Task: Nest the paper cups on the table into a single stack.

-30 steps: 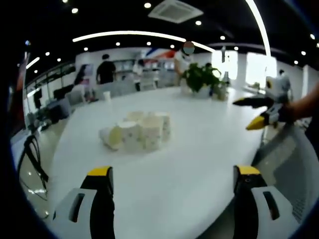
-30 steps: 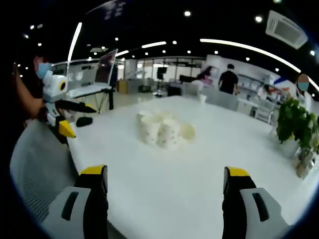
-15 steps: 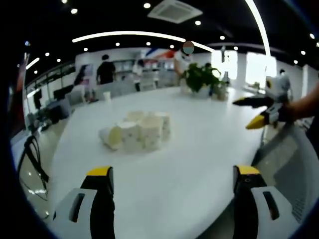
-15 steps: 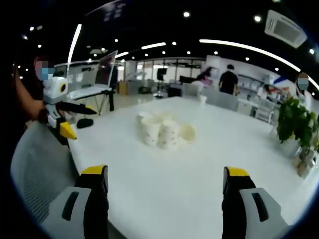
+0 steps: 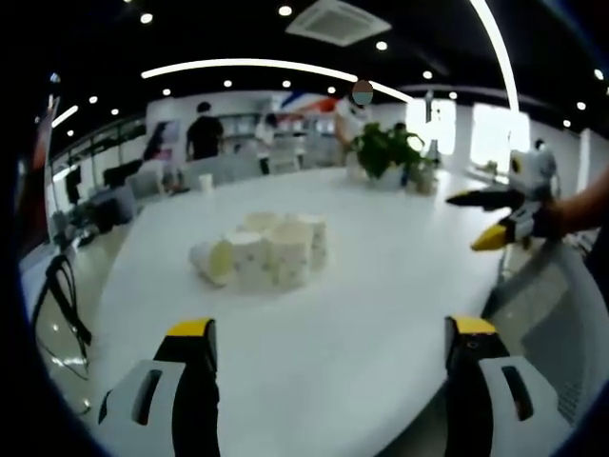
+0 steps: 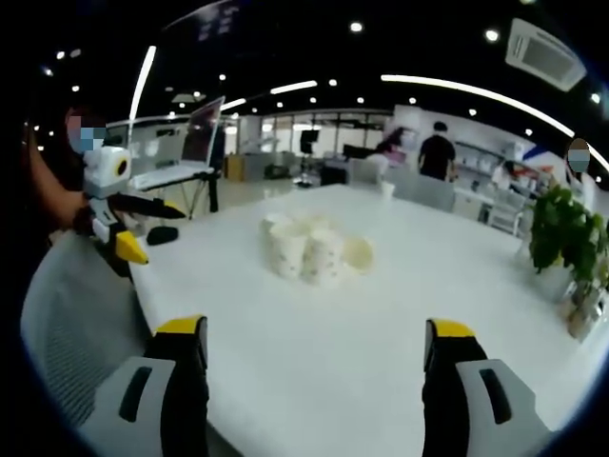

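Observation:
Several white paper cups [image 5: 266, 252] with small speckles stand close together in the middle of the white table [image 5: 381, 286]; one cup [image 5: 211, 263] lies on its side at the cluster's left. In the right gripper view the same cluster [image 6: 309, 249] has the tipped cup [image 6: 359, 253] on its right. My left gripper [image 5: 328, 347] is open, well short of the cups, with nothing between its jaws. My right gripper [image 6: 309, 347] is open too, also short of the cups. Each gripper appears in the other's view: the right gripper [image 5: 497, 217] at the table's right edge, the left gripper [image 6: 126, 221] at its left edge.
A potted plant [image 5: 385, 152] stands at the far end of the table, seen also at the right [image 6: 561, 238]. A lone cup [image 5: 205, 183] sits far back. A mesh chair back [image 6: 71, 324] is near the table's edge. People stand in the background.
Both views have shifted very slightly; the other gripper in each view has drifted a little. The cups have not moved and both grippers stay open.

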The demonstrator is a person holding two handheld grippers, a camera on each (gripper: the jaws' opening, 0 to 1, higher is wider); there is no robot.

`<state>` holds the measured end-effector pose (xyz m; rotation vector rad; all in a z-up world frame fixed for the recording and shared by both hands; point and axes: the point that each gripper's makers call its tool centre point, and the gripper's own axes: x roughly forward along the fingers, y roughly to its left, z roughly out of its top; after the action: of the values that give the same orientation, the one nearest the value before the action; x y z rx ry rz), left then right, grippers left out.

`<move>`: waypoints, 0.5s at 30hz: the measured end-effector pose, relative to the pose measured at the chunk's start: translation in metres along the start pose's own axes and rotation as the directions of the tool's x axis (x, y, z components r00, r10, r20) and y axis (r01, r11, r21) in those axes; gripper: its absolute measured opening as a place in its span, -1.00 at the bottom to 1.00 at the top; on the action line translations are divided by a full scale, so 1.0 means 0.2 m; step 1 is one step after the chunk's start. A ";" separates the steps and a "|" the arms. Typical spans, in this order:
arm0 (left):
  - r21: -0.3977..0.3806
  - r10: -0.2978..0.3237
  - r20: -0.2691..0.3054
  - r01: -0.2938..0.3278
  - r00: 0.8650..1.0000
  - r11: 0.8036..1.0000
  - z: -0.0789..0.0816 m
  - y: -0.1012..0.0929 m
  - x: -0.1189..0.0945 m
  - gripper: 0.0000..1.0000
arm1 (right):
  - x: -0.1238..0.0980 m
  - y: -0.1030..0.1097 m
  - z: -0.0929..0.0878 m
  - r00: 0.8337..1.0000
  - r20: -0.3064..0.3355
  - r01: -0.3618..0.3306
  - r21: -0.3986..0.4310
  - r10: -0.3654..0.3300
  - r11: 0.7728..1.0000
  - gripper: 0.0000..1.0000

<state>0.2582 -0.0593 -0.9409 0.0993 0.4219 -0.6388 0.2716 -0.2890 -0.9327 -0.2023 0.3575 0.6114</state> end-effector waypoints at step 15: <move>0.134 -0.022 -0.037 0.027 0.999 0.991 0.07 -0.05 0.05 0.96 | 0.00 -0.01 0.01 1.000 0.004 0.002 0.006 -0.002 1.000 0.84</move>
<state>0.2639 -0.0750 -0.9320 0.2344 0.4146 -0.6900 0.2738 -0.2908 -0.9315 -0.1961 0.3556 0.6083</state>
